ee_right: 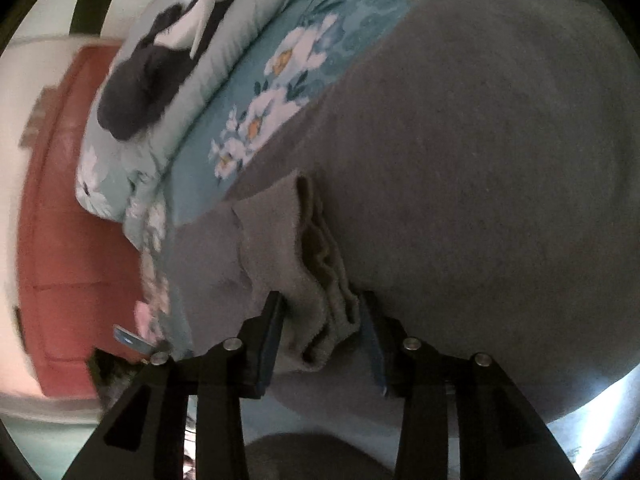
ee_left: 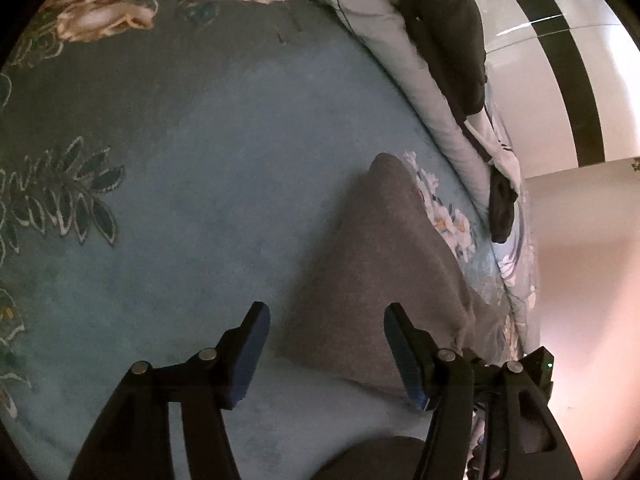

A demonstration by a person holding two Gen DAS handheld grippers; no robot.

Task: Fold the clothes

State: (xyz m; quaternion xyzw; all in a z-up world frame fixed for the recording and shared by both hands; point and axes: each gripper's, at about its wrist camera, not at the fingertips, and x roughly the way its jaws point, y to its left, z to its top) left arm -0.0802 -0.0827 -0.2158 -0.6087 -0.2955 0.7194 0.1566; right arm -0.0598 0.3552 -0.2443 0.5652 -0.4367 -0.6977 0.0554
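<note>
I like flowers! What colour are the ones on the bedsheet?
White with orange middles, on the teal bedsheet; right wrist view.

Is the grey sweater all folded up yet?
Not yet. The grey sweater lies spread on the bed. The right tool has a bunched edge between its open jaws; the left tool hangs open over a corner. The folding itself is left.

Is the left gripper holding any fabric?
No, the left gripper is open, its fingers apart above the grey garment.
</note>
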